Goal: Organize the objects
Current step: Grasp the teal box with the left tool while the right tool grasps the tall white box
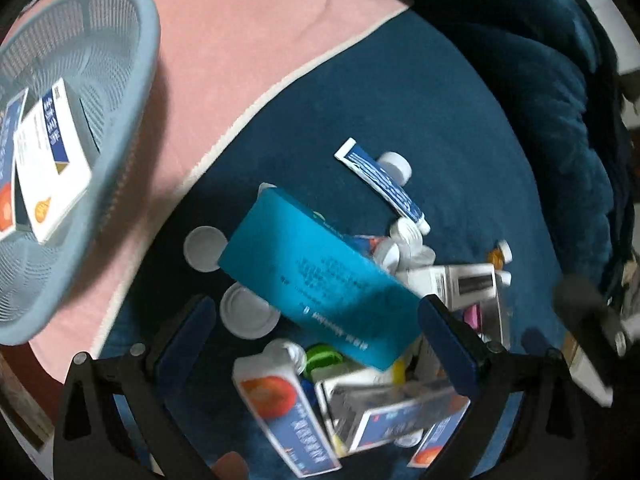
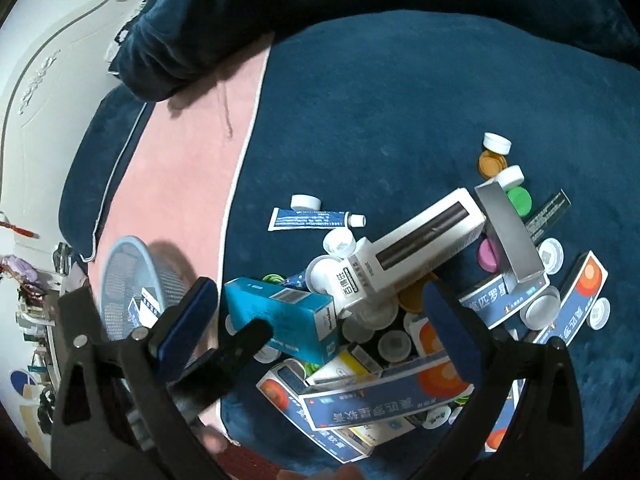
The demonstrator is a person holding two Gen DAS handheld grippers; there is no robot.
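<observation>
Teal box point(image 1: 316, 276), long and printed with dark text, lies tilted on the heap beside the basket point(image 1: 132, 92); my left fingers point(image 1: 188, 332) and right fingers point(image 2: 192, 312) gape, released.

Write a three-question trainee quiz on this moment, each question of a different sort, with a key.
1. True or false: the blue basket already holds boxes.
2. Which surface does the pile of medicine boxes lie on? A) the pink towel B) the dark blue blanket C) bare floor
3. Fill in: both the left gripper and the right gripper have their fingers ____.

Key:
1. True: white and blue boxes lie inside.
2. B, the dark blue blanket.
3. Open.
</observation>
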